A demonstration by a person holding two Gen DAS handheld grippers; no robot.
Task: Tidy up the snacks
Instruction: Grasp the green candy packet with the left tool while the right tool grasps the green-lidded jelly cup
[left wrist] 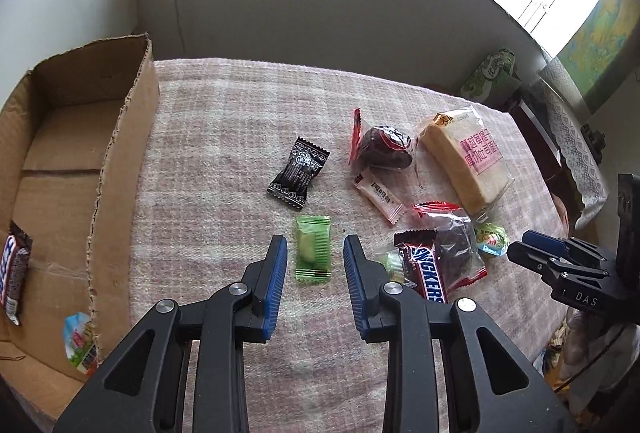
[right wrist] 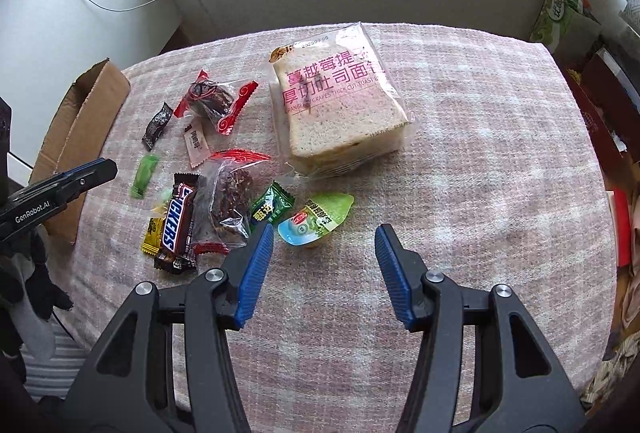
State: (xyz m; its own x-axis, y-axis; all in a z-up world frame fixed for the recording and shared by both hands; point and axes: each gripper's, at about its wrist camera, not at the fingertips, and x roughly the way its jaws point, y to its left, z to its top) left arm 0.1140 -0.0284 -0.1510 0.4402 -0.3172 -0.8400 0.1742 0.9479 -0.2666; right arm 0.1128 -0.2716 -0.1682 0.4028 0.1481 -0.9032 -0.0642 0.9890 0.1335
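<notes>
Green-wrapped candy [left wrist: 313, 252] lies mid-table, dead ahead between the left gripper's [left wrist: 315, 257] parted, empty jaws, long axis running with the fingers; the cardboard box [left wrist: 120, 153] waits at the table's left edge. The right gripper [right wrist: 324, 247], wider open, holds nothing.

The cardboard box [left wrist: 80, 161] sits at the table's [right wrist: 480, 137] left edge, a Snickers bar [left wrist: 14, 273] inside. The toast bread pack [right wrist: 336, 101] lies toward the far edge, small snacks clustered left of it, a second Snickers [right wrist: 178, 223] nearest the front.
</notes>
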